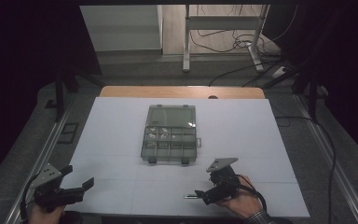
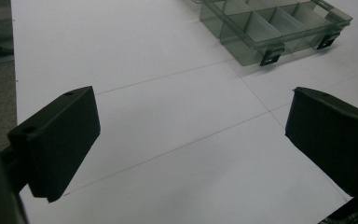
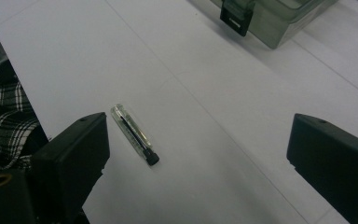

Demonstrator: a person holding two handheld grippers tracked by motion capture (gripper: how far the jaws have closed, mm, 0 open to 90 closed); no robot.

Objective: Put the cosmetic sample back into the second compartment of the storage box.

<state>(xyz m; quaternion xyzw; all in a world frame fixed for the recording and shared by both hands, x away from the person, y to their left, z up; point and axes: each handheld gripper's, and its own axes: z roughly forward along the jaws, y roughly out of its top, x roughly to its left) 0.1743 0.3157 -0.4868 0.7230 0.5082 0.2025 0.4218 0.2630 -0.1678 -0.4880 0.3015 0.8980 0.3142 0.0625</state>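
Black jaws of my right gripper stand wide apart with nothing pressed between them; the same gripper sits low over the near edge of the white table in the high view, my hand wrapped round its body. Just ahead of its near-side jaw, nearer that jaw than the other, lies a small clear tube with a black cap, flat on the table, untouched, its capped end pointing back toward me; from above the tube is a thin sliver just off the jaw tips. Beyond it the bare table runs on; farther still, well apart from the tube, stands the grey-green compartment box, its lid thrown open and its black latches facing me. My left gripper is off at the table's near corner, jaws likewise spread over bare table, the same box well ahead of it.
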